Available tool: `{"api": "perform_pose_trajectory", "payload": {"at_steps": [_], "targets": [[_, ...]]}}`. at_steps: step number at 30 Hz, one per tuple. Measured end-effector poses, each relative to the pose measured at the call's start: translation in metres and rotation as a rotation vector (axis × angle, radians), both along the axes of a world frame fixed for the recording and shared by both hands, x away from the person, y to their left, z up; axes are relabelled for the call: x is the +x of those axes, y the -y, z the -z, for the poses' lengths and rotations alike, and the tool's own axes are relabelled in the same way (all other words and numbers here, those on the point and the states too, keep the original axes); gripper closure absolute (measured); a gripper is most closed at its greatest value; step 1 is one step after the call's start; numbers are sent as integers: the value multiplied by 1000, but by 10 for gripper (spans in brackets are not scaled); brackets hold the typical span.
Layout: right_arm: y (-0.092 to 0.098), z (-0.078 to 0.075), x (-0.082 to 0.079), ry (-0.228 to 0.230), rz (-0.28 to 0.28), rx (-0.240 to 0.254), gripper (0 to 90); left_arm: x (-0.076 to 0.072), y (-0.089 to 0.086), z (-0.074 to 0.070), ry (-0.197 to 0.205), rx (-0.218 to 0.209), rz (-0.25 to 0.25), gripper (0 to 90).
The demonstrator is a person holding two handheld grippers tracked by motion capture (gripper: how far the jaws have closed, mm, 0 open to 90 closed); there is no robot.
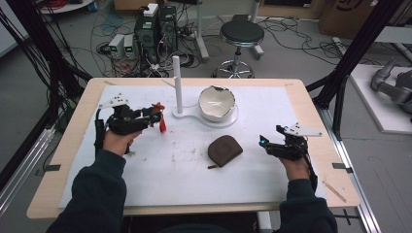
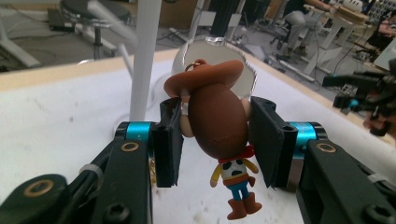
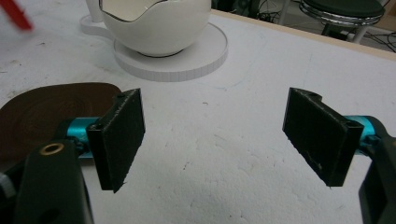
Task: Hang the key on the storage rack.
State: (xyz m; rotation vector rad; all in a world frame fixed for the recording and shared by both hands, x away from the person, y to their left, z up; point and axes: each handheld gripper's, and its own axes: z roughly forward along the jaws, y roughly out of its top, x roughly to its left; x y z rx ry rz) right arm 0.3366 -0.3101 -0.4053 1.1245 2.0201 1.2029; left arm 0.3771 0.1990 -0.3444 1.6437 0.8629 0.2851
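Brown plastic makes up the big egg-shaped head of the little cowboy keychain figure (image 2: 218, 122), which hangs pinched between the black pads of the left claw (image 2: 215, 140), held clear above the white foam-covered worktop (image 1: 160, 165). Its brown hat brim curls over the top with a small metal ring there; below the head dangle a red neckerchief, a black-and-white spotted vest, yellow sleeves, blue trousers and brown boots. Faint embossed lettering runs across the back of the head, too small to read. In the high view the left claw (image 1: 156, 110) sits left of the tall white post on a flat white base (image 1: 178, 83), with the figure showing as a red scrap beneath it.

Just right of the post, on the same base, stands the white eggshell-shaped bowl with a jagged rim (image 1: 216, 103). A dark brown rounded leather pouch (image 1: 224, 150) lies on the worktop nearer the person, well apart from the figure. The right claw (image 3: 214, 140) hovers low over the foam with its pads standing wide and nothing between them; the pouch lies just beside its left pad.
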Motion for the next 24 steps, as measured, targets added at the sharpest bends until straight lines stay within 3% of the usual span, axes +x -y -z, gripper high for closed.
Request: {"api": "perform_pose_trajectory", "payload": {"at_steps": [5,12,24], "targets": [[0,0,0,0,-4,1,212,14,5,-23,31,-7,5,555],[0,0,0,-1,-7,2,212,29,16,-44,50,-26,23,555],[-1,0,0,0,-12,1,212,52,33,-73,68,7,30,555]]}}
